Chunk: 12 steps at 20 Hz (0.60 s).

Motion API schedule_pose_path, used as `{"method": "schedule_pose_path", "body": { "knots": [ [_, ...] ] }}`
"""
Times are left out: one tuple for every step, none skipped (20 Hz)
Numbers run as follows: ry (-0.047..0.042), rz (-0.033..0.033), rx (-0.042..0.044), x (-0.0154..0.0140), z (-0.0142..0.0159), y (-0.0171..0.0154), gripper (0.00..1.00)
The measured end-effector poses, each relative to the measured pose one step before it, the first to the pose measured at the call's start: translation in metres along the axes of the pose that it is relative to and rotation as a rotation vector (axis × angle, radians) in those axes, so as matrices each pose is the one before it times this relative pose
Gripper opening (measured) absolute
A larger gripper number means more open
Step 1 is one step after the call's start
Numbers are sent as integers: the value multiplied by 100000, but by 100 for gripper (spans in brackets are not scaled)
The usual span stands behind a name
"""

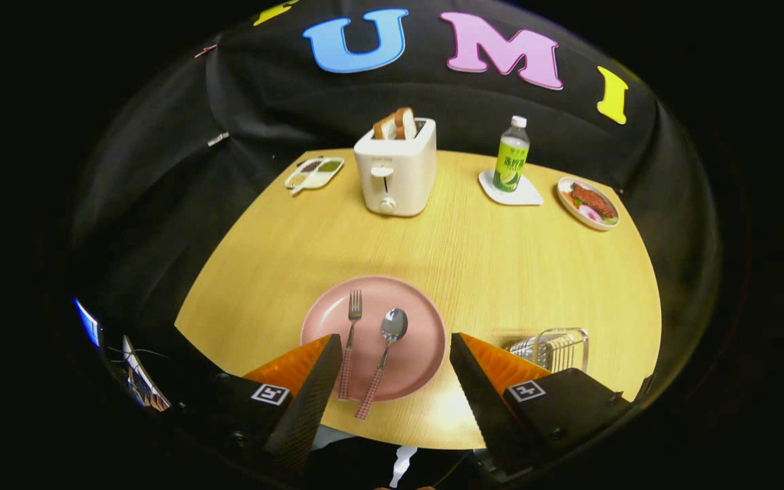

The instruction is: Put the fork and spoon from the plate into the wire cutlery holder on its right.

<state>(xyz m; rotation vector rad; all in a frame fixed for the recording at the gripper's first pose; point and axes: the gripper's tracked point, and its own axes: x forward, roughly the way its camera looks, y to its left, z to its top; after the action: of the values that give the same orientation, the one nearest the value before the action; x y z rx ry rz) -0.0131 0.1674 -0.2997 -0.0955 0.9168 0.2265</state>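
A round matte pink plate (373, 328) on a pale wood-grain worktop (514, 272) holds a metal fork (350, 342) and spoon (383, 357) with checked handles, between the gripper (392, 344) fingers, spread wide apart. A wire cutlery holder (552, 348) stands right of the plate.

Setting: staged dining booth, not a lived-in home. Evidence: round wooden table (433, 252) against a draped black cloth wall (283, 102); breakfast props laid out, namely a toaster (395, 173) holding bread slices, a drink bottle (512, 155) on a coaster, a plate of food (588, 203), a condiment tray (314, 172).
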Motion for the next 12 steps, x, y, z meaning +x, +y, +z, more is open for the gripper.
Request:
{"method": "schedule_pose_path", "body": {
  "knots": [
    [3735, 498, -437, 774, -882, 249, 99],
    [2792, 362, -665, 796, -831, 259, 98],
    [1730, 152, -982, 704, -451, 178, 97],
    [2308, 394, -1241, 591, -658, 332, 94],
    [2951, 283, -639, 612, -703, 215, 91],
    [2635, 361, 204, 685, -691, 209, 84],
    [2816, 267, 1040, 577, -539, 138, 80],
    [2575, 101, 1428, 564, -465, -12, 76],
    [1688, 16, 1209, 475, -276, -29, 76],
    [1293, -578, 633, 404, -98, -166, 75],
    [1149, -960, 144, 292, -172, -264, 75],
    [1155, -639, 503, 415, -214, -246, 72]
  ]
}}
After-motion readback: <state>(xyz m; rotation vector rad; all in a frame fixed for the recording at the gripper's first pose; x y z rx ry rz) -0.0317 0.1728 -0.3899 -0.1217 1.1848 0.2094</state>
